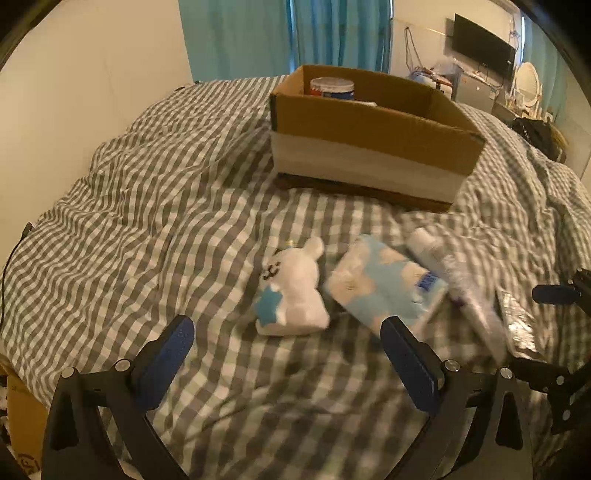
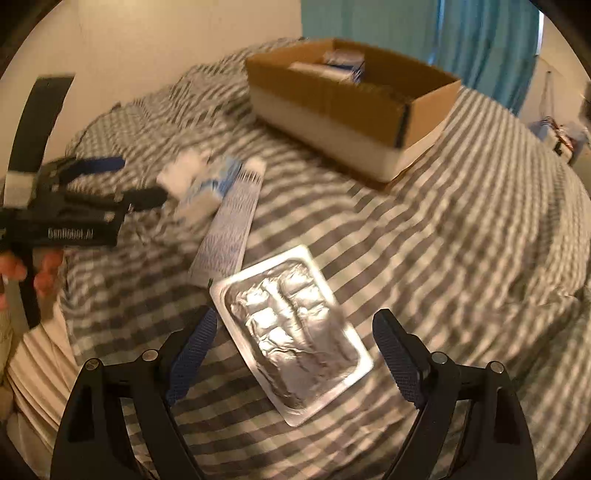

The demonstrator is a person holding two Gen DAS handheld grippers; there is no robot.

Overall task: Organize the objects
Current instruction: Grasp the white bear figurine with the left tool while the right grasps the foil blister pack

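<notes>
A white plush rabbit [image 1: 291,291] with a blue star lies on the checked bed. Beside it lie a blue-and-white tissue pack [image 1: 384,280], a white tube [image 1: 454,280] and a silver blister pack [image 1: 517,325]. My left gripper [image 1: 288,325] is open and empty, just in front of the rabbit. My right gripper [image 2: 295,321] is open and straddles the blister pack [image 2: 291,332] without holding it. The tube [image 2: 232,225] and tissue pack [image 2: 207,188] lie beyond it. A cardboard box [image 1: 369,147] holding a can [image 1: 332,88] stands further back on the bed.
The box also shows in the right wrist view [image 2: 351,103], with packets inside. The left gripper and the hand holding it appear at the left of the right wrist view [image 2: 74,206]. Teal curtains [image 1: 288,33] hang behind the bed. A TV [image 1: 484,44] and cluttered desk stand at the far right.
</notes>
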